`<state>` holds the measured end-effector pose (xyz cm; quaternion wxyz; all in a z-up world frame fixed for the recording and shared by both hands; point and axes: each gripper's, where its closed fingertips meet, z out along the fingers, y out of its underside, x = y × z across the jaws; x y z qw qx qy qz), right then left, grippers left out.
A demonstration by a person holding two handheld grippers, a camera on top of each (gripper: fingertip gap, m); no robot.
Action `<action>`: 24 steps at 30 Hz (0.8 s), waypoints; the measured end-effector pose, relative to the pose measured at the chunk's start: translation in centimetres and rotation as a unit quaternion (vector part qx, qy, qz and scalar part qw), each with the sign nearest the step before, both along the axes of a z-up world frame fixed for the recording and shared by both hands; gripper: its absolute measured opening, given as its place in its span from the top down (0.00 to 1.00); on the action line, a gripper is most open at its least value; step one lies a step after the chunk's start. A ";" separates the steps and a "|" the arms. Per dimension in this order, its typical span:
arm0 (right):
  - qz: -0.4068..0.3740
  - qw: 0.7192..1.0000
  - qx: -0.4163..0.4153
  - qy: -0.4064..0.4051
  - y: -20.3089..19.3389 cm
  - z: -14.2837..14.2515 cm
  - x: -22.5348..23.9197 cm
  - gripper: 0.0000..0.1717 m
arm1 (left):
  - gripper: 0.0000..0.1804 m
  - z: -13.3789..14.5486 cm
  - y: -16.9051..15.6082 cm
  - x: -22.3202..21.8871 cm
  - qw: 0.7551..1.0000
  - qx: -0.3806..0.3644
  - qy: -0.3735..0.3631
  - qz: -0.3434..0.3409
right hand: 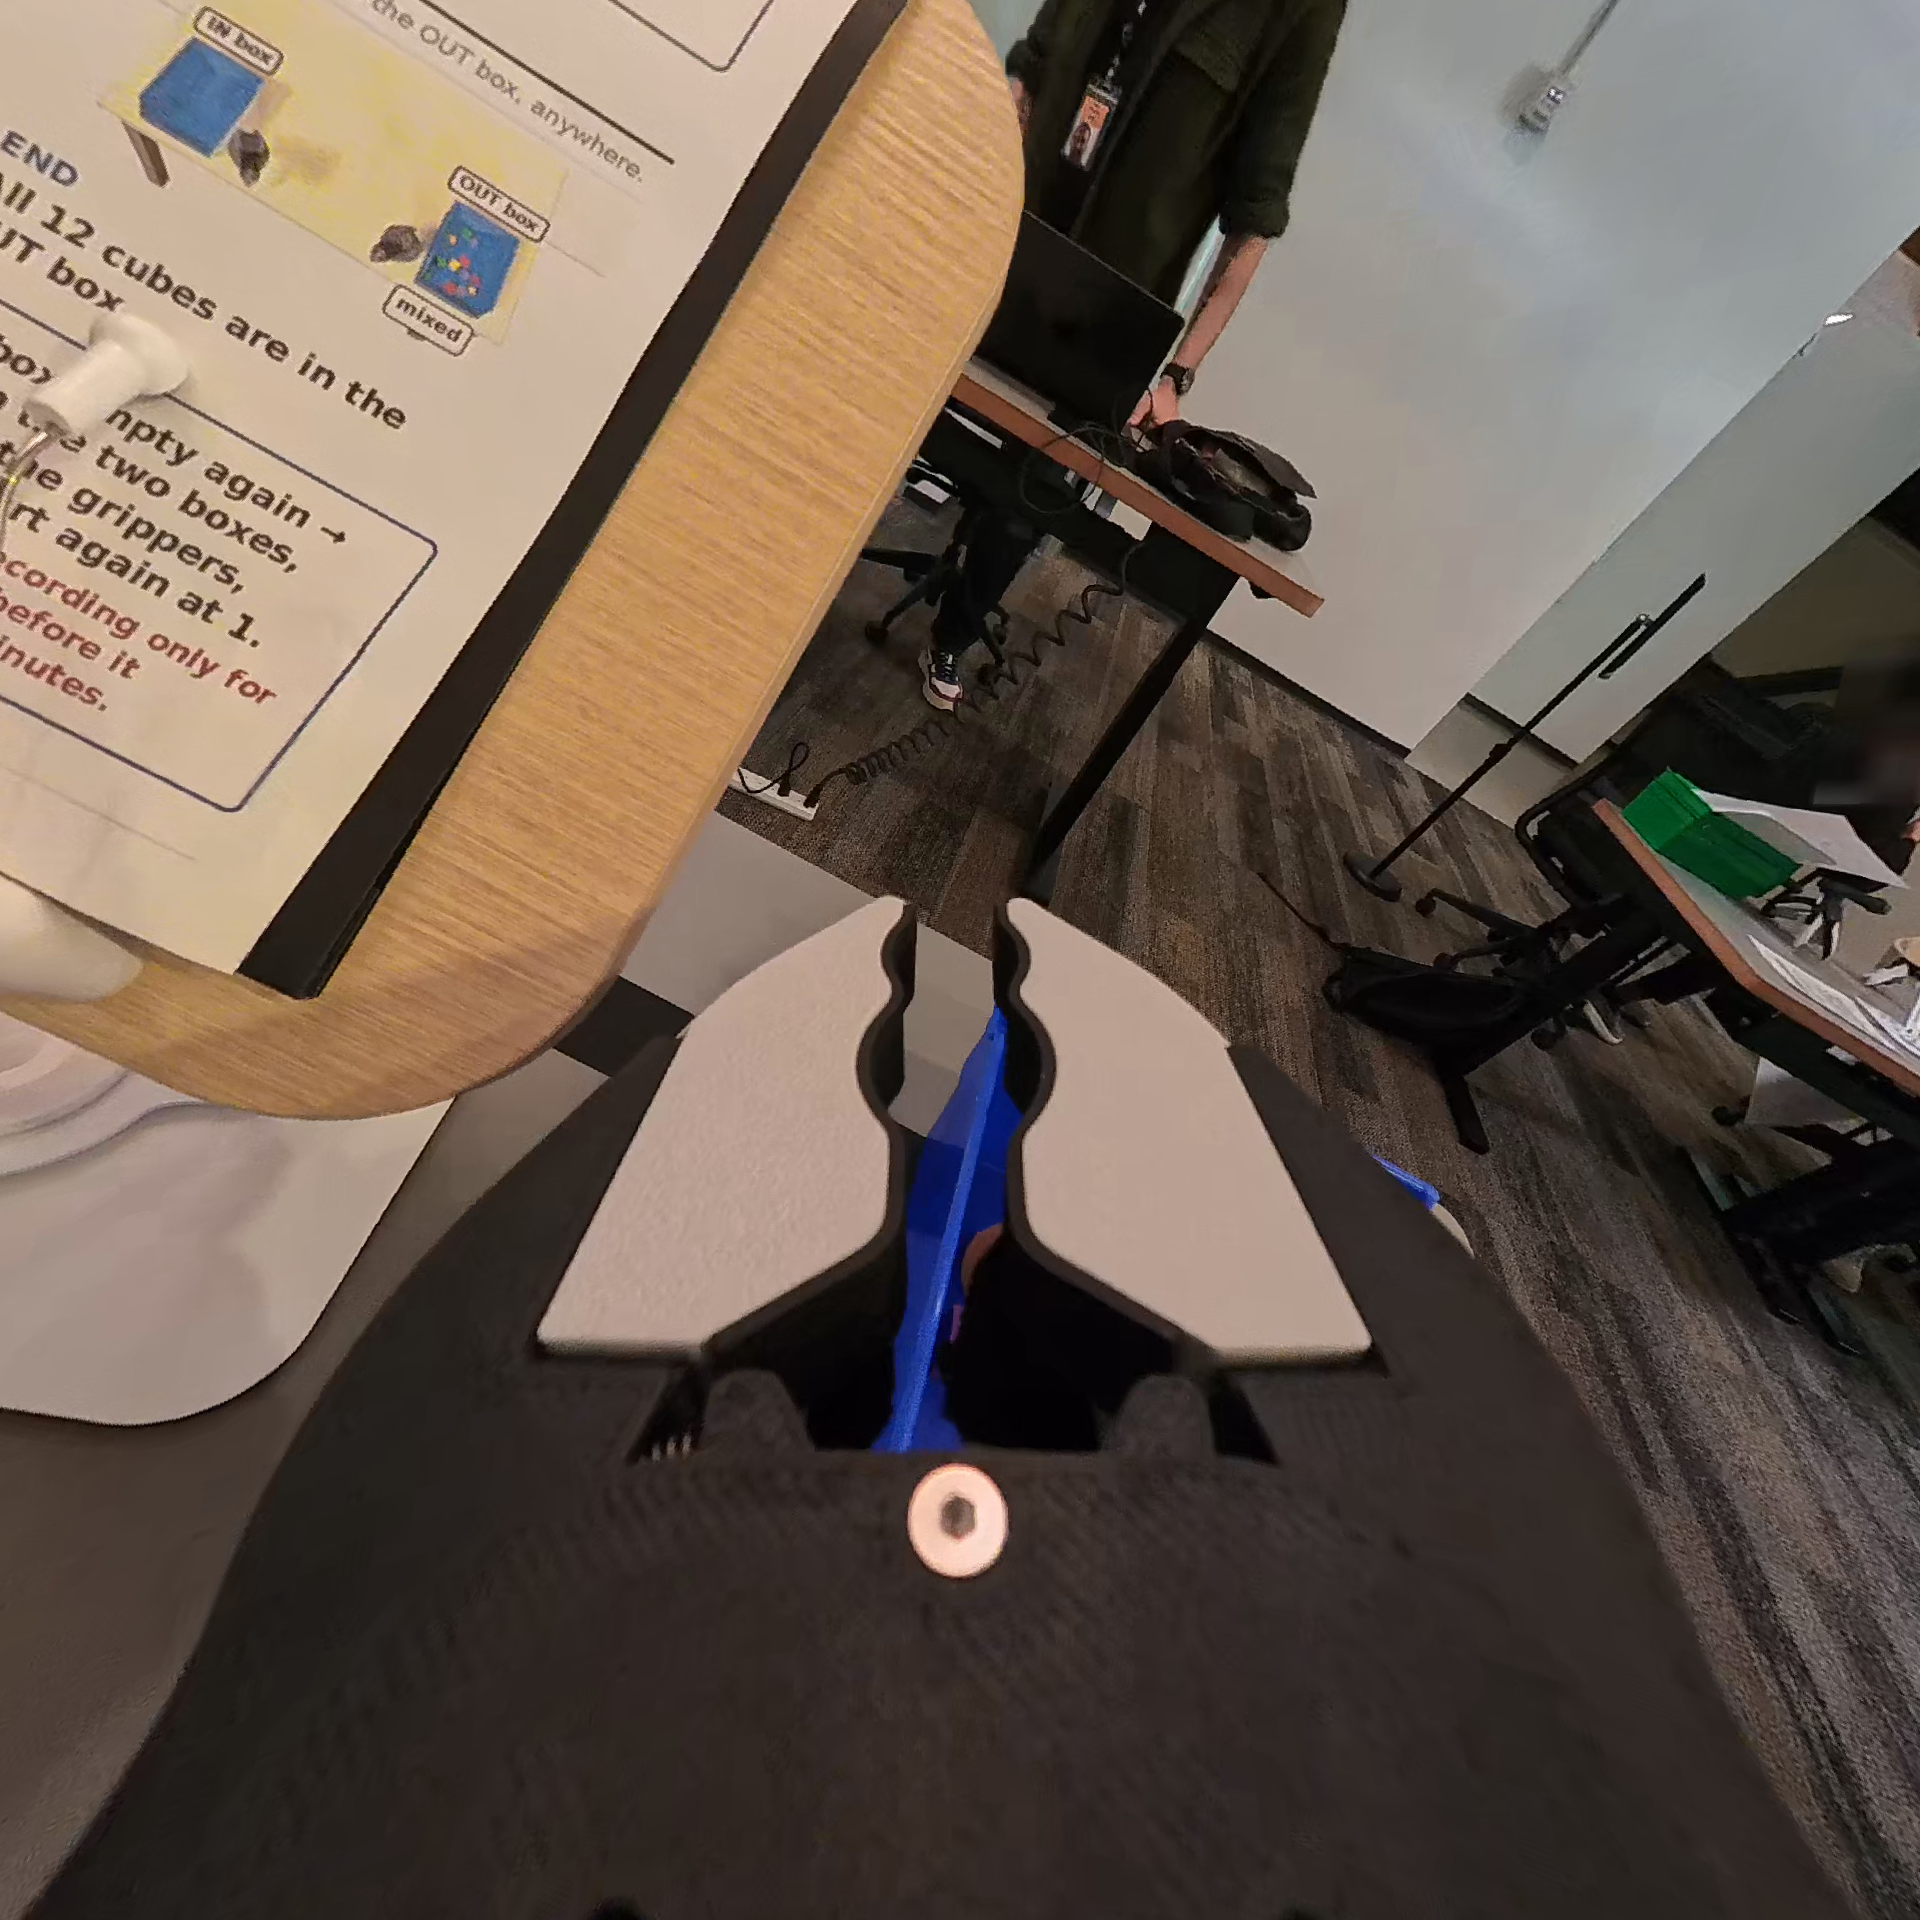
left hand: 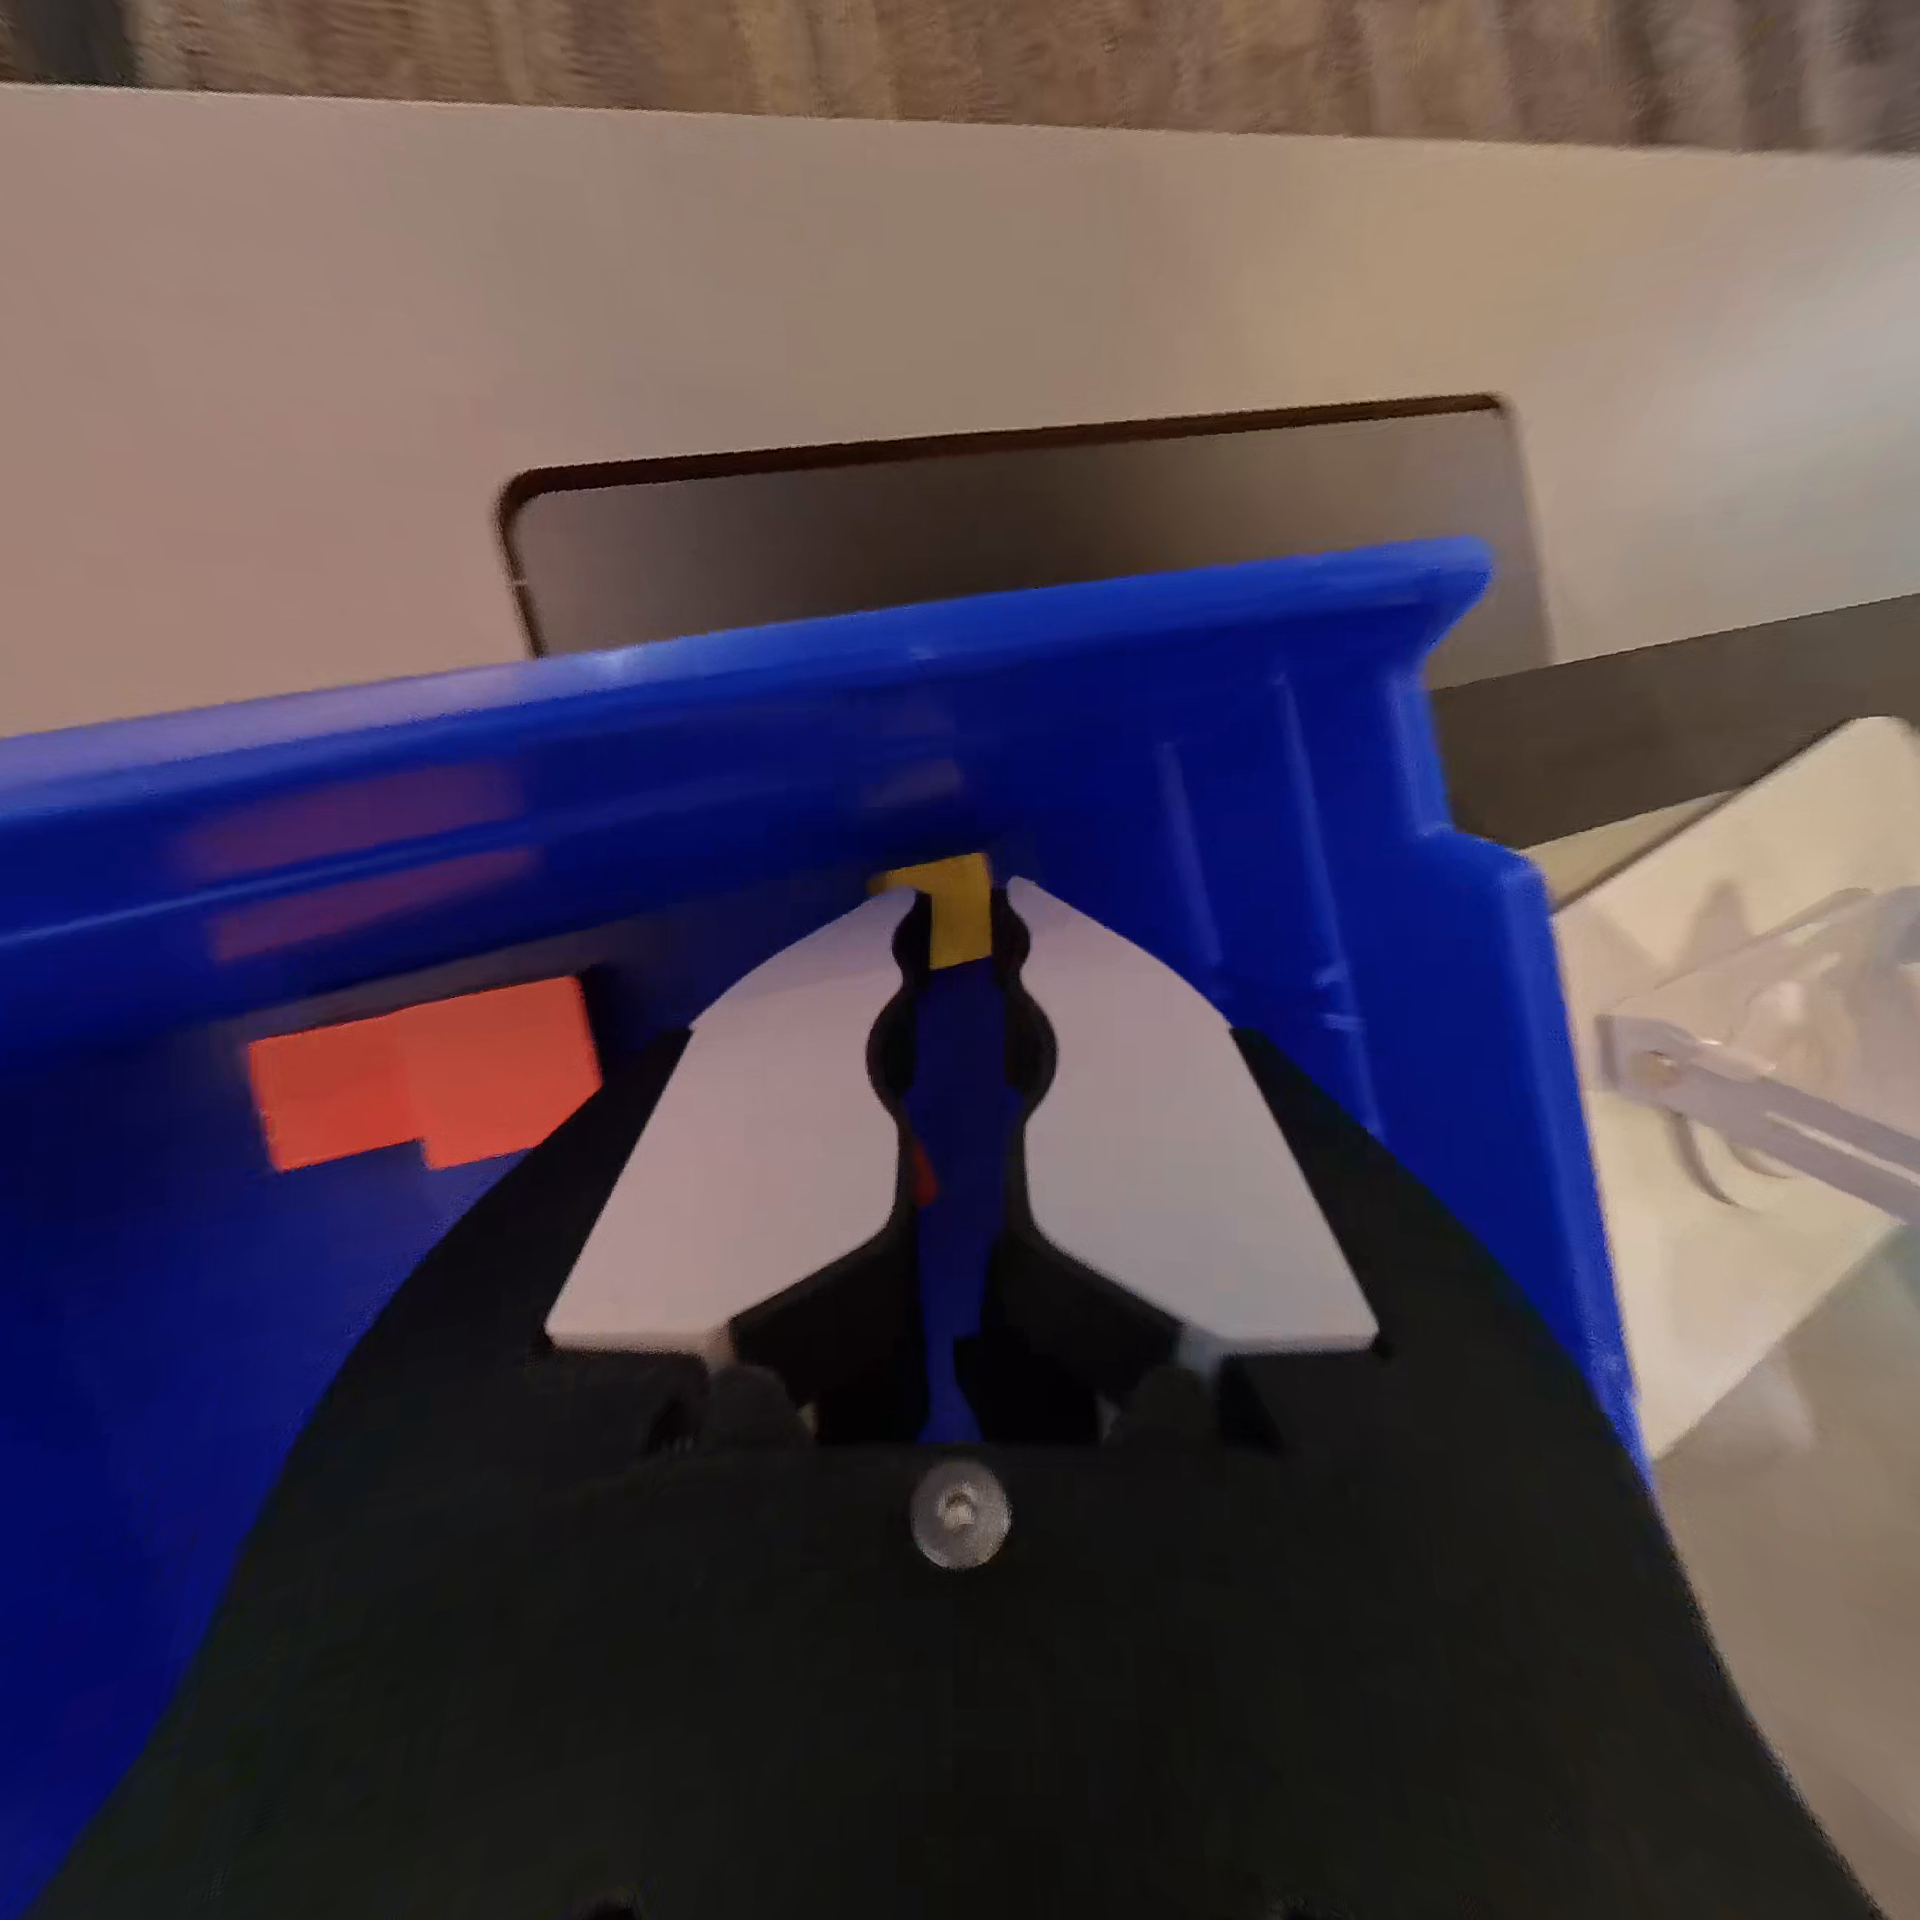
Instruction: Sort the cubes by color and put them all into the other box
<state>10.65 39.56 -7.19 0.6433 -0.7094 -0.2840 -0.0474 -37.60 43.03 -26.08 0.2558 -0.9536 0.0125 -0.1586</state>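
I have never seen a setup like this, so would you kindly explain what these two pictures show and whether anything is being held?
These are two hand-held grippers, each carrying its own camera that looks along its jaws. The left gripper reaches inside a blue box, its jaws closed on a small yellow cube; two orange cubes lie to its left. The right gripper points out over the room, jaws slightly apart with nothing between the tips, above another blue box. A wooden instruction board stands beside it.
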 end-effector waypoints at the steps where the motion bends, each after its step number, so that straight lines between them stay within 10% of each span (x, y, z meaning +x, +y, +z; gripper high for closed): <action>1: 0.001 1.000 0.000 -0.001 0.0 0.0 -0.1 0.92 | 0.89 0.0 0.1 0.6 1.000 0.002 -0.020 -0.003; 24: 0.012 1.000 0.008 0.003 -0.5 0.9 -0.2 0.92 | 0.87 -0.8 -0.1 -0.5 0.997 0.001 0.079 -0.013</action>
